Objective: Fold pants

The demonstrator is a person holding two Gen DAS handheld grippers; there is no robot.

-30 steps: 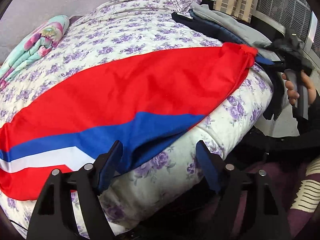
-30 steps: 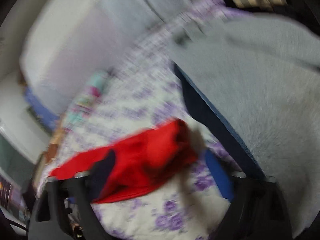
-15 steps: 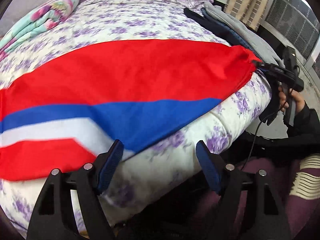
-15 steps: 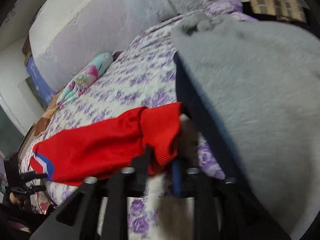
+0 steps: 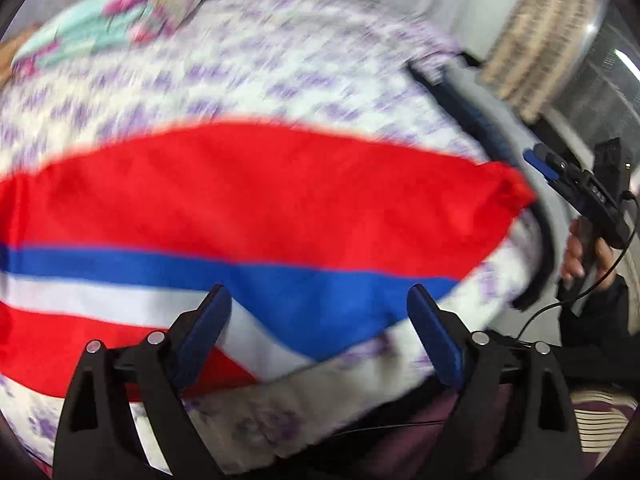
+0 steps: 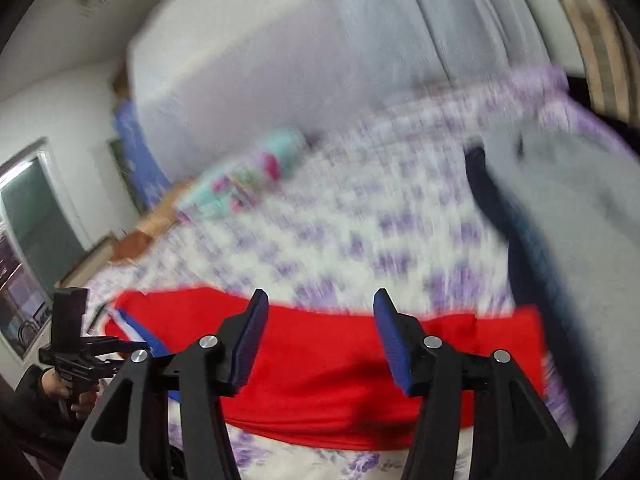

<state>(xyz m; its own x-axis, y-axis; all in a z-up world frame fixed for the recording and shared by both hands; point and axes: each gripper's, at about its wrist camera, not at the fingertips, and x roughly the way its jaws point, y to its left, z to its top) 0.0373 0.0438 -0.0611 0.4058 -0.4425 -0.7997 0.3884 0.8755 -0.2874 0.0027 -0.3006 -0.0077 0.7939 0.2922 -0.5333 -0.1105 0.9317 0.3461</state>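
Left wrist view: red pants with blue and white stripes (image 5: 256,200) flat on floral quilt (image 5: 280,72). Left gripper (image 5: 320,320) fingers spread, empty. Right gripper (image 6: 320,320) just been opening, nothing pinched.

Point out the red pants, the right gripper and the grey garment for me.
red pants (image 5: 280,192): left wrist view, red panel.
right gripper (image 6: 318,336): right wrist view, gap between open fingers.
grey garment (image 6: 592,220): right wrist view, flat top.

Home bedroom — floral bedspread (image 5: 304,80), pillow (image 5: 120,20)
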